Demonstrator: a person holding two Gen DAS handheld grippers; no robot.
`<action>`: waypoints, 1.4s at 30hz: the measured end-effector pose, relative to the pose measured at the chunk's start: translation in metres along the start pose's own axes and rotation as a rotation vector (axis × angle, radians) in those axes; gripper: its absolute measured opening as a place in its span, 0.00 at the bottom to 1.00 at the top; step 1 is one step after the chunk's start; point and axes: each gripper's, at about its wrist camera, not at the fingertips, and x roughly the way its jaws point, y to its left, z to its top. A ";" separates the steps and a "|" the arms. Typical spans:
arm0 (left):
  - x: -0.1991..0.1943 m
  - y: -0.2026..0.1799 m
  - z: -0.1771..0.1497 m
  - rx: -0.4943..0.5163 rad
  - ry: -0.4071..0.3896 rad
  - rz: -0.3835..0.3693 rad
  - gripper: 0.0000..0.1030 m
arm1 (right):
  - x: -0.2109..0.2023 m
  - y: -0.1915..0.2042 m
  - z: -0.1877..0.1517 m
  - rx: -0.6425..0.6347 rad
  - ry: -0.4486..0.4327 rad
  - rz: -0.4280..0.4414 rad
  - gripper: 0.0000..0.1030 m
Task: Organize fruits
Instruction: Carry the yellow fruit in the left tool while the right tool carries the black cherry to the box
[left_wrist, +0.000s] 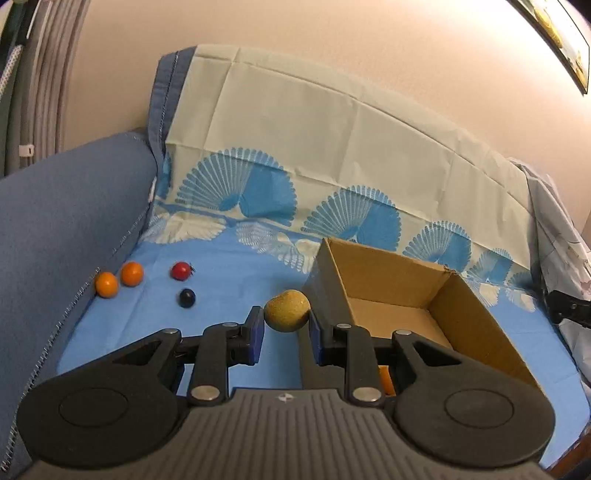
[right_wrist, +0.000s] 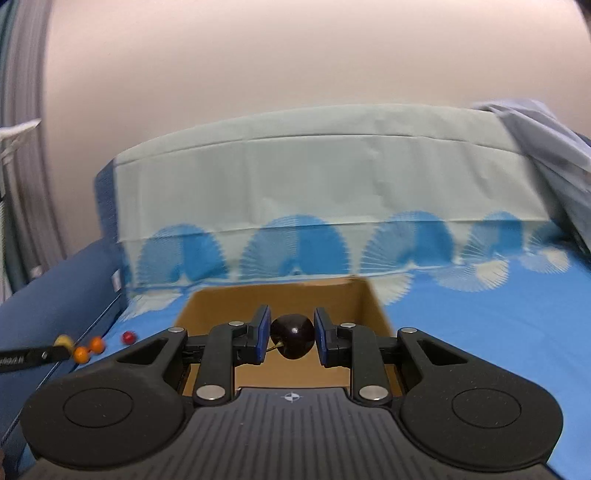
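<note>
- Cardboard box (right_wrist: 365, 306): open-topped, standing on the blue patterned sheet (left_wrist: 229, 273); seen directly ahead of and below the right gripper in the right wrist view, off to the right of the left gripper in the left wrist view. One orange fruit (left_wrist: 386, 380) partly visible inside, behind the left gripper's linkage.
- Right gripper (right_wrist: 291, 338): clamped on a dark cherry (right_wrist: 293, 340), stem trailing toward the left pad. Positioned over the box's near wall, cavity straight ahead; judged the nearer hand for a drop.
- Left gripper (left_wrist: 286, 314): clamped on a round yellow-green fruit (left_wrist: 287, 310), speckled skin, exact kind not determinable. Held just outside the box's left wall, box opening lying to the right of the jaws.
- Loose fruits on sheet, well left of box: two orange fruits (left_wrist: 119, 279) side by side against the blue bolster (left_wrist: 62, 221), one red fruit (left_wrist: 181, 270), one dark berry (left_wrist: 187, 297) just in front of it.
- Judgement: right-hand release needs only a short advance over the cavity; left hand needs a sideways shift to the right to clear the wall first.
</note>
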 end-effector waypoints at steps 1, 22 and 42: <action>0.002 -0.003 -0.002 0.003 0.005 -0.005 0.28 | -0.002 -0.006 0.000 0.012 -0.003 -0.007 0.25; 0.025 -0.024 -0.013 0.074 0.046 0.012 0.28 | 0.002 -0.017 -0.003 0.018 0.000 -0.038 0.25; 0.025 -0.034 -0.016 0.108 0.018 -0.007 0.28 | 0.005 -0.009 -0.002 -0.013 0.007 -0.034 0.26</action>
